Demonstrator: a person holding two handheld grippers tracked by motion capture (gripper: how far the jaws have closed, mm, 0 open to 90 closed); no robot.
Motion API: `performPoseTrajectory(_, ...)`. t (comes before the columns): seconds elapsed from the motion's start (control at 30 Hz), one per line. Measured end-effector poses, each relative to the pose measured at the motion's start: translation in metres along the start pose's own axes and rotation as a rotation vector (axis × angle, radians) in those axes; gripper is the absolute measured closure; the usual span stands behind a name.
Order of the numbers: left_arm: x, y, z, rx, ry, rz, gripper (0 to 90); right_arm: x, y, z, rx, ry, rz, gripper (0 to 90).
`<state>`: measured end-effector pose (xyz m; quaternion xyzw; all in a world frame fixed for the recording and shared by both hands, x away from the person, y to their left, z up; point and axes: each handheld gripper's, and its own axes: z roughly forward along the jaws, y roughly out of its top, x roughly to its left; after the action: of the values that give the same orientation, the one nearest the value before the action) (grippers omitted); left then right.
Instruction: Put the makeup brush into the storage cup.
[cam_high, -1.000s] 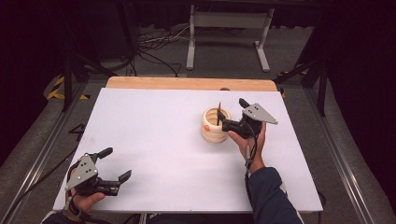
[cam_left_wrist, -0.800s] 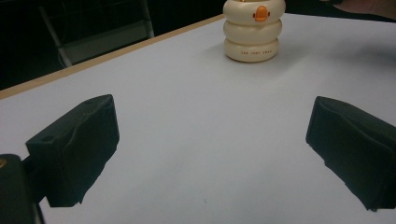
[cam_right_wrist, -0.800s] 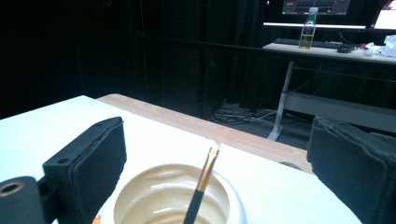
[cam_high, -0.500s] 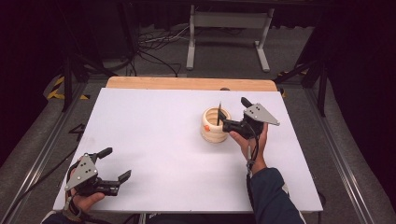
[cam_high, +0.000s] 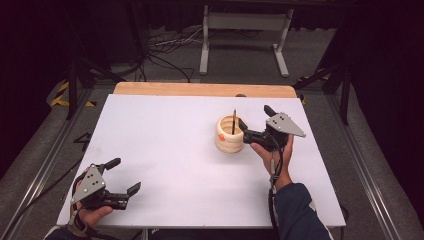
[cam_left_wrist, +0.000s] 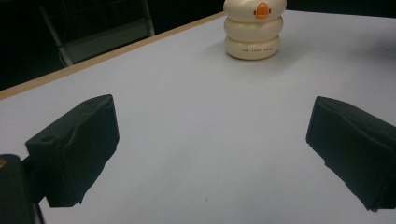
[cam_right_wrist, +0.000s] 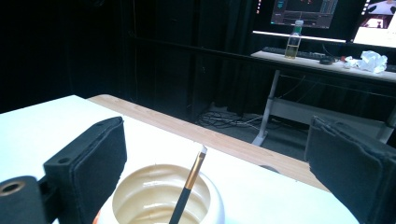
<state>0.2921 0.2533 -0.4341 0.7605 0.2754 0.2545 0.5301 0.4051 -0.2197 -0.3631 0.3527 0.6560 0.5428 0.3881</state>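
Near the worktop's (cam_high: 165, 135) front left corner the left gripper (cam_high: 122, 177) lay with jaws spread, while toward the right edge the right gripper (cam_high: 254, 121) hung jaws apart just beside the cream ribbed holder (cam_high: 229, 137), a pencil (cam_high: 233, 121) standing inside.

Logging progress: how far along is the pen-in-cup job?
Done: the pen stands inside the cup, leaning on its rim. In hand: nothing; the right gripper sits open beside the cup, jaws apart around the pen in its own view. The left gripper rests open near the table corner. Left: probably just backing away.
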Motion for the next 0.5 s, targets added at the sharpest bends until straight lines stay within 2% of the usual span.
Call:
performPoseTrajectory(0.17,-0.001,0.0,-0.002,-0.008,0.007,-0.011,3.3,-0.002,0.001,-0.008,-0.002,-0.008,-0.015,6.9)
performPoseTrajectory(0.5,-0.001,0.001,-0.001,0.0,0.009,-0.004,3.3,-0.001,0.001,-0.019,0.017,-0.001,-0.06,7.3)
